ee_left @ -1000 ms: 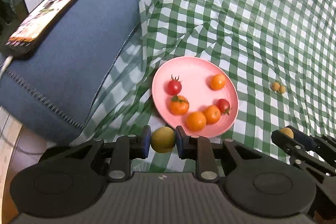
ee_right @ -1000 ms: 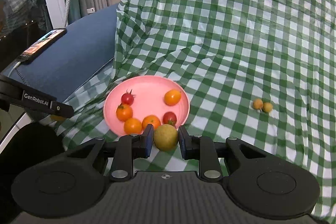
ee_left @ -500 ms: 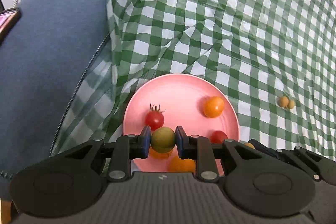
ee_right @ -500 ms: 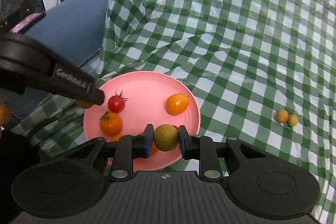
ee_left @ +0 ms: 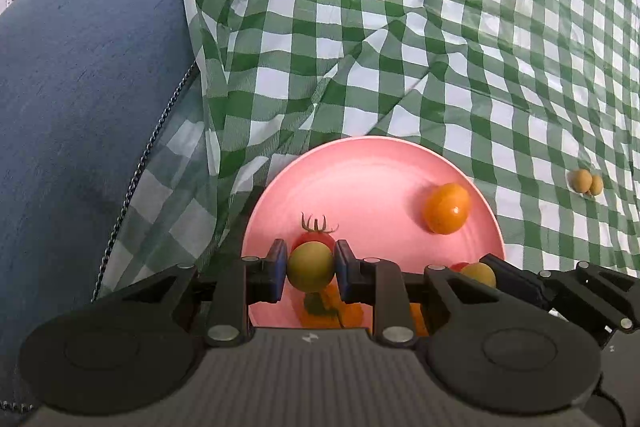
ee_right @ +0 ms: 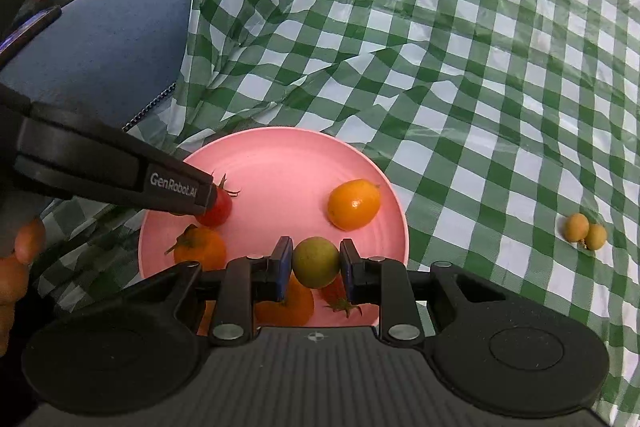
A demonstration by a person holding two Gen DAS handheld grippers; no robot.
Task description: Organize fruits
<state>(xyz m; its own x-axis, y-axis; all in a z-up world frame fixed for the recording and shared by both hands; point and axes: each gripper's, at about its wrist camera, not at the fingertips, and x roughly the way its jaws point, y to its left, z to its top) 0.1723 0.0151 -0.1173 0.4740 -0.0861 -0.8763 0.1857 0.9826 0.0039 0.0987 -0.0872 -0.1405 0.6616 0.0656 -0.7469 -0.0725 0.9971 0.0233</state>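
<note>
A green-and-white checked cloth (ee_left: 440, 27) covered most of both views, rumpled and draped up toward the top of the frame, with a blue cushion (ee_left: 80, 67) filling the left side of the left wrist view and the upper left of the right wrist view. A pink plate (ee_left: 360, 179) lay on the cloth at lower centre in each view. The left gripper (ee_left: 311, 271) sat at the bottom centre of its own view, above the near left part of the plate, its jaws closed narrowly on a yellow-green fruit (ee_left: 311, 267). The right gripper (ee_right: 316, 263) sat likewise at the bottom centre of its view, above the plate's near edge, its jaws pinching a greenish-yellow fruit (ee_right: 316, 261); in the left wrist view it came in from the lower right. On the plate an orange tomato (ee_right: 353, 205) rested toward the right side, well apart from the rest. A red tomato (ee_right: 218, 209) with a green stem lay at the left of the plate, partly hidden by the left gripper's finger in the right wrist view. Another orange tomato (ee_right: 202, 249) with a calyx lay just below it. More orange and red fruits showed partly behind the right gripper's fingers. Two small tan fruits (ee_right: 585, 233) lay touching each other on the cloth at the right edge, well apart from the plate.
</note>
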